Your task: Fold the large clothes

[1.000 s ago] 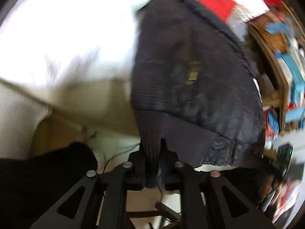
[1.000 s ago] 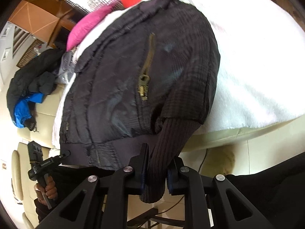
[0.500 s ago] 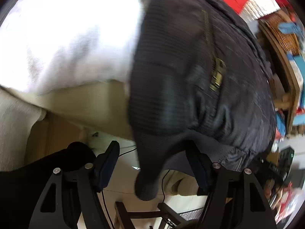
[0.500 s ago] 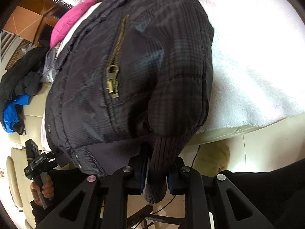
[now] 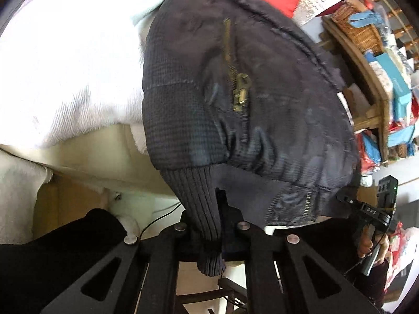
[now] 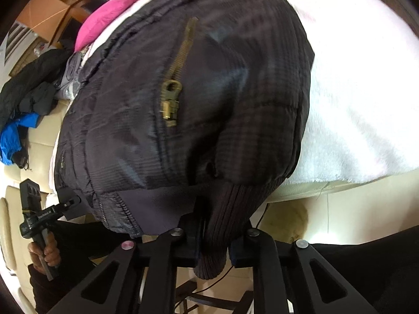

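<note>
Dark jacket (image 5: 248, 99) on seemingly white fleece blanket (image 6: 366, 91).

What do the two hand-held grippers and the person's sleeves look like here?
Both the left hand-held gripper and the right hand-held gripper are matte black, with angular linkage arms, triangular cut-outs and silver round pivot pins. Dark blue pads line the fingers. The sleeves look black.

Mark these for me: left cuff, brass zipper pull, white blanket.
left cuff (image 5: 204, 209), left wrist view, ribbed knit just above the claw.
brass zipper pull (image 6: 170, 102), right wrist view, middle of the metal pull on the jacket.
white blanket (image 6: 366, 104), right wrist view, bare fleece right of the jacket.
</note>
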A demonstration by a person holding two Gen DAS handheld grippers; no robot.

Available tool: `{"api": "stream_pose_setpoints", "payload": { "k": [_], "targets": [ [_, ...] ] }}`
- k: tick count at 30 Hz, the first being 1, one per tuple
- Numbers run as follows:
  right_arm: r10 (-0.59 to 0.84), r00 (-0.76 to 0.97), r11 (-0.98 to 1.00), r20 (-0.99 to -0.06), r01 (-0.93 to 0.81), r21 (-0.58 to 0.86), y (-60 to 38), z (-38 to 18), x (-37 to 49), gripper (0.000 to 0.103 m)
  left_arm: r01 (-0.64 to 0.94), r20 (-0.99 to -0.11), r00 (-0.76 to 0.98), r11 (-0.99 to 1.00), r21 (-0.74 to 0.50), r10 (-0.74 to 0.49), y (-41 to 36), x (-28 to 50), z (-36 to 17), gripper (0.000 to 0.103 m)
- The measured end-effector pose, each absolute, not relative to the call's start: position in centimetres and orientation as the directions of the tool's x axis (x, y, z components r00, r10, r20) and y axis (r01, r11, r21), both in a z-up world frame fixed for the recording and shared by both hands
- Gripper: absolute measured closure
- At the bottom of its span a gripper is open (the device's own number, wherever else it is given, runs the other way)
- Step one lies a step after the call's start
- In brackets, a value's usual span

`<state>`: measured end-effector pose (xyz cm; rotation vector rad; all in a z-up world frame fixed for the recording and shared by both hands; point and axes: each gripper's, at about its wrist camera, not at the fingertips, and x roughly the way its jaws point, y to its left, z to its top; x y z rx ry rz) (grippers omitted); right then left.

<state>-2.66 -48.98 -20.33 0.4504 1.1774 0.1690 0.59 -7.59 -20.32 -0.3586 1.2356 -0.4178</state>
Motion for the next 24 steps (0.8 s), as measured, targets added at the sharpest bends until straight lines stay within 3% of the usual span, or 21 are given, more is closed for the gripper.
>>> {"api": "stream_pose_setpoints", "payload": {
  "k": [13,24],
  "targets": [
    [0.484,0.507,0.828,-0.714,-0.001,0.561,-50.6,-13.3,-3.8,0.089,0.233,-0.718,0.371,0.807,-0.542,-0.589,-7.5,0.4,-12.2,0.095],
    [0.493,0.585,0.834,-0.644,-0.106,0.542,-50.1,-8.1,-1.3,0.089,0.271,-0.651,0.408,0.766,-0.583,-0.640,-7.7,3.8,-7.7,0.095]
  ]
}}
